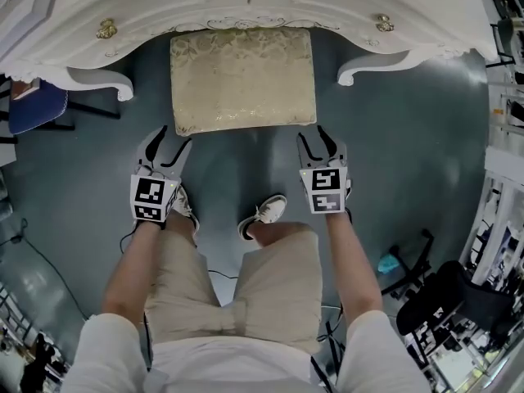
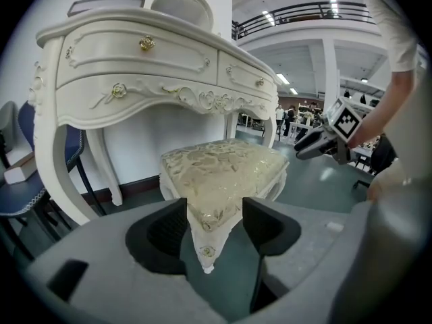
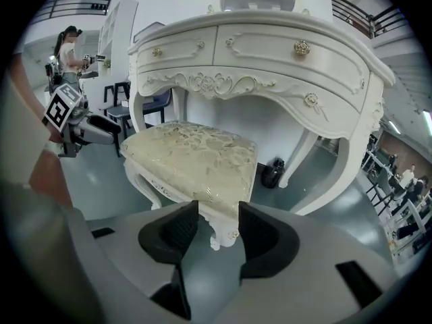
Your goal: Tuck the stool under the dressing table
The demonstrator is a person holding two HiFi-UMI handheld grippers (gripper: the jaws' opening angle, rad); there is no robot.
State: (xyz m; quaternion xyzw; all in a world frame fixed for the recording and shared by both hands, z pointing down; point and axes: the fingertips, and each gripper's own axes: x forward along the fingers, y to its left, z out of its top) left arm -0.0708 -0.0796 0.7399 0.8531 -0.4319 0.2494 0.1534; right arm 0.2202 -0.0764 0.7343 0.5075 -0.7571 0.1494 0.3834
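One chair (image 1: 37, 105), blue, is seen at the far left beside one white table (image 1: 147, 15). One stool (image 1: 242, 79) with a pale patterned cushion is set between the table's front legs, its far edge beneath the tabletop and its near part out on the floor (image 1: 74, 187), which is smooth grey-green. Two grippers are held at the stool's near corners: the left gripper (image 1: 176, 136) and the right gripper (image 1: 312, 133). Both sets of jaws are spread apart, with a stool corner framed between them but not clamped. Two shoes (image 1: 266, 213) are planted behind. Only in the gripper views are the large hall, an upper railing (image 2: 304, 12), ceiling lights and distant people shown; only in the head view are both grippers seen together.
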